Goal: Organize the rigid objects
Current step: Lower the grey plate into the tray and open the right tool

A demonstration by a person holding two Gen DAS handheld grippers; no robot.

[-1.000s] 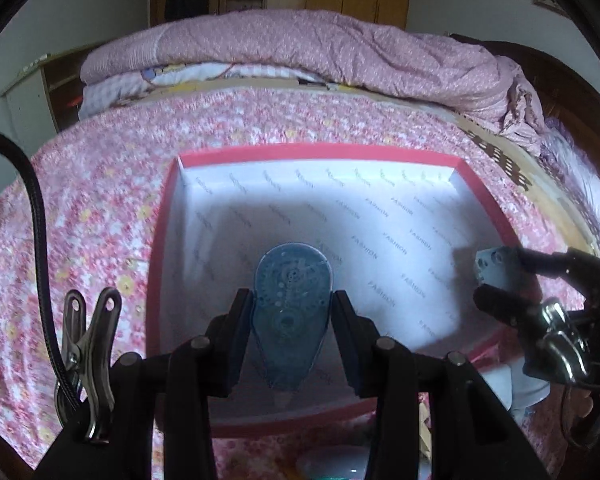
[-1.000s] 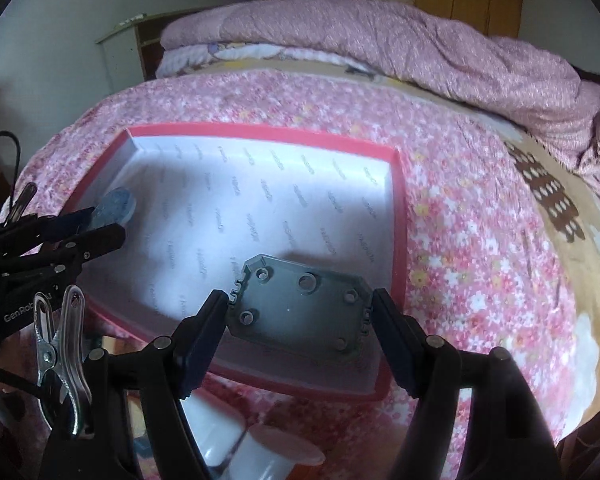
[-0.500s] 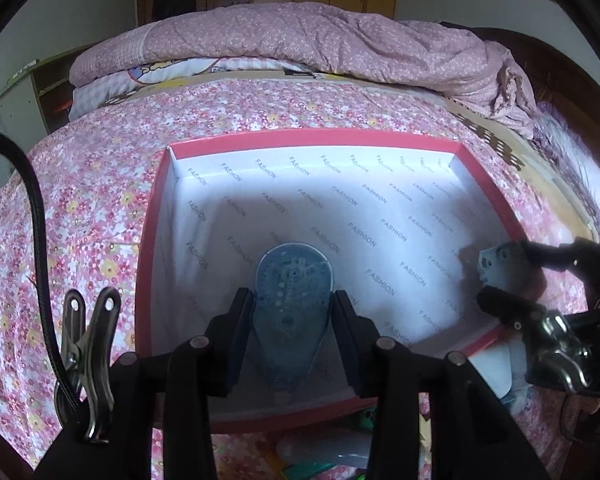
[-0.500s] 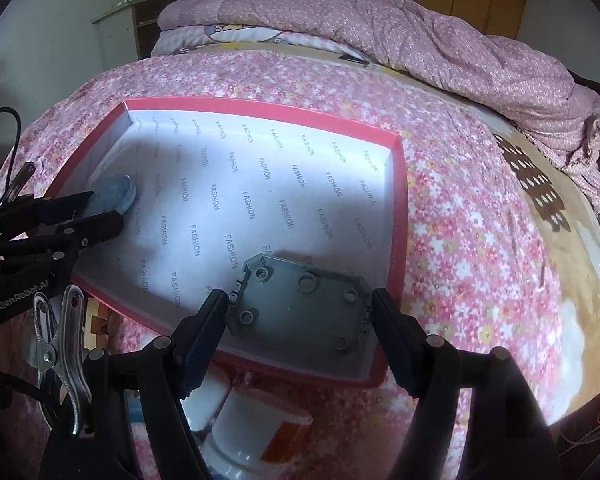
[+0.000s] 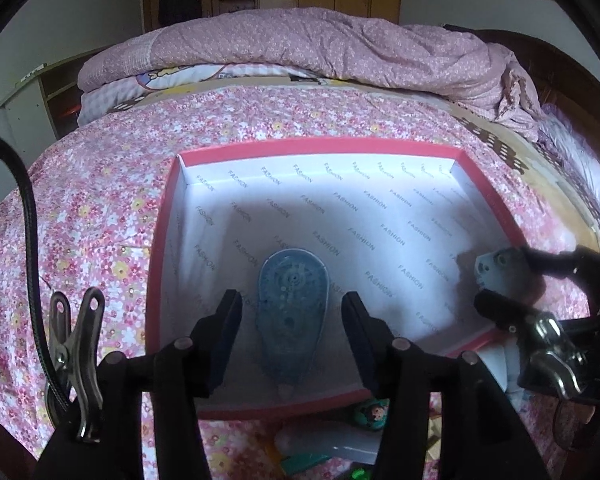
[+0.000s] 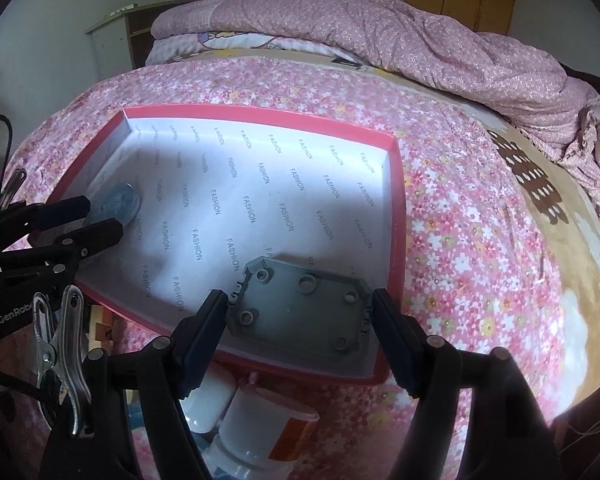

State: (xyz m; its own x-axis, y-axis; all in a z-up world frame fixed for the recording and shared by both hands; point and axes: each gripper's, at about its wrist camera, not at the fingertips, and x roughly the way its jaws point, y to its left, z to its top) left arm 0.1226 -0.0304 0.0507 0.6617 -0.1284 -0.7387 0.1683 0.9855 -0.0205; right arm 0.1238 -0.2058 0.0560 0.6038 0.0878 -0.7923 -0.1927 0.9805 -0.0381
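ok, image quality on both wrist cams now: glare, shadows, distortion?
Left wrist: heavy fisheye bend and dark corner vignette; soft bluish shadow over the blue correction tape dispenser in the red-rimmed box.
Right wrist: same bend; daylight patch on the box lining, no hard glare; grey plastic plate sharp, white jars at the bottom dim.

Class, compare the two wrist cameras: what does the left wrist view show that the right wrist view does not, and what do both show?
Left wrist only: a small round doll-face toy outside the box's near wall, and the blue tape dispenser's full outline, clear of the opening left claw.

Right wrist only: a white jar with an orange label, and the whole grey plate between the right claw's fingers.

Both: the red-rimmed box, dispenser, plate, floral bedspread.
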